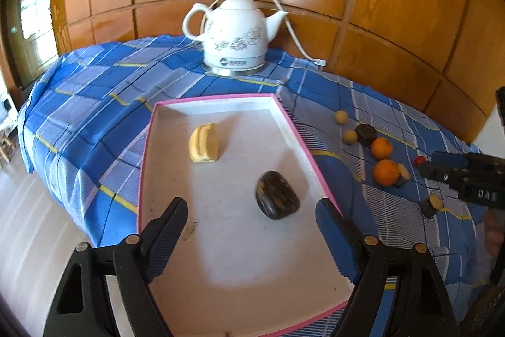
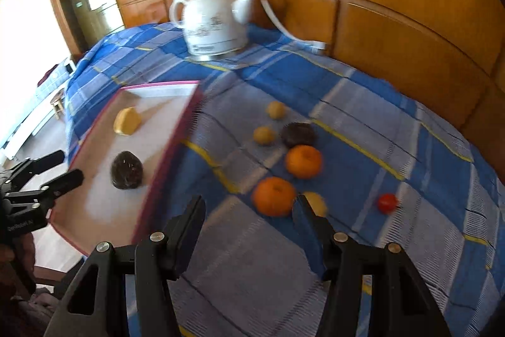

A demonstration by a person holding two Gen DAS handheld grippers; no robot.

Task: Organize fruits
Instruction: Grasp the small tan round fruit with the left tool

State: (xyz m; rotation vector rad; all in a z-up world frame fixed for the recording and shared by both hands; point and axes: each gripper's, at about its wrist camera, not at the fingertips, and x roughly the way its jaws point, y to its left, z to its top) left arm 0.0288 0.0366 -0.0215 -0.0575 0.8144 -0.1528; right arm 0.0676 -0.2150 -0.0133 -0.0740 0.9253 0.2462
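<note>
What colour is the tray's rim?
Pink, around a white tray; clearest in the left wrist view.

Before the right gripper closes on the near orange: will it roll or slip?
The near orange looks round, so a nudge would likely roll it across the cloth. It looks firm and smooth; the right gripper, open, should probably centre on it. A yellow piece beside it may get bumped.
</note>
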